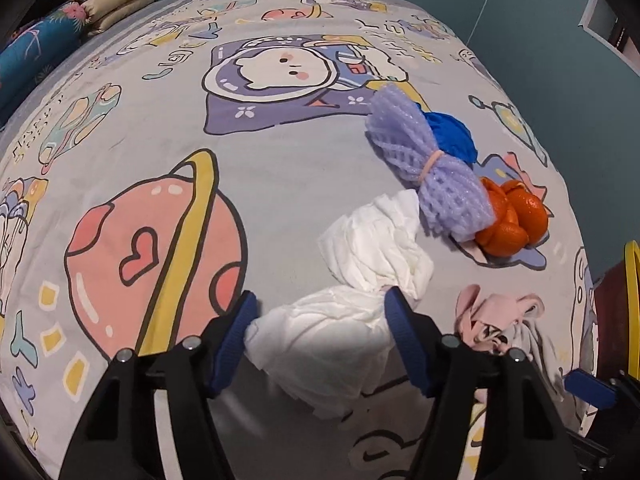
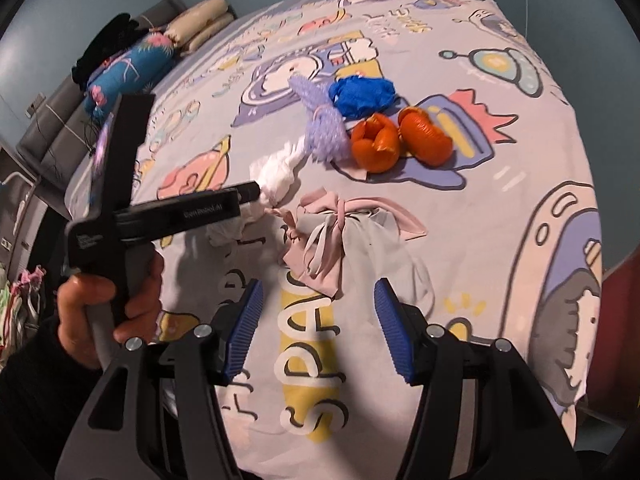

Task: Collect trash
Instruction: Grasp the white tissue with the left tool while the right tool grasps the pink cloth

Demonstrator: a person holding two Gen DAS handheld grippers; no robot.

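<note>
Trash lies on a cartoon-print bedspread (image 1: 280,168). A crumpled white tissue (image 1: 372,248) stretches toward my left gripper (image 1: 320,312), whose blue pads are open with the tissue's near end between them. Beyond lie a purple foam net (image 1: 424,160), a blue crumpled wrapper (image 1: 452,136) and orange peels (image 1: 512,220). My right gripper (image 2: 318,304) is open and empty, just short of a pink and white cloth bundle (image 2: 332,236). The right wrist view also shows the tissue (image 2: 276,176), foam net (image 2: 324,132), blue wrapper (image 2: 364,96), peels (image 2: 400,140) and the left gripper's body.
Pillows (image 2: 200,24) and a blue floral bolster (image 2: 128,68) lie at the bed's far end. A dark red container with a yellow rim (image 1: 624,312) stands at the bed's right edge. Teal walls surround the bed.
</note>
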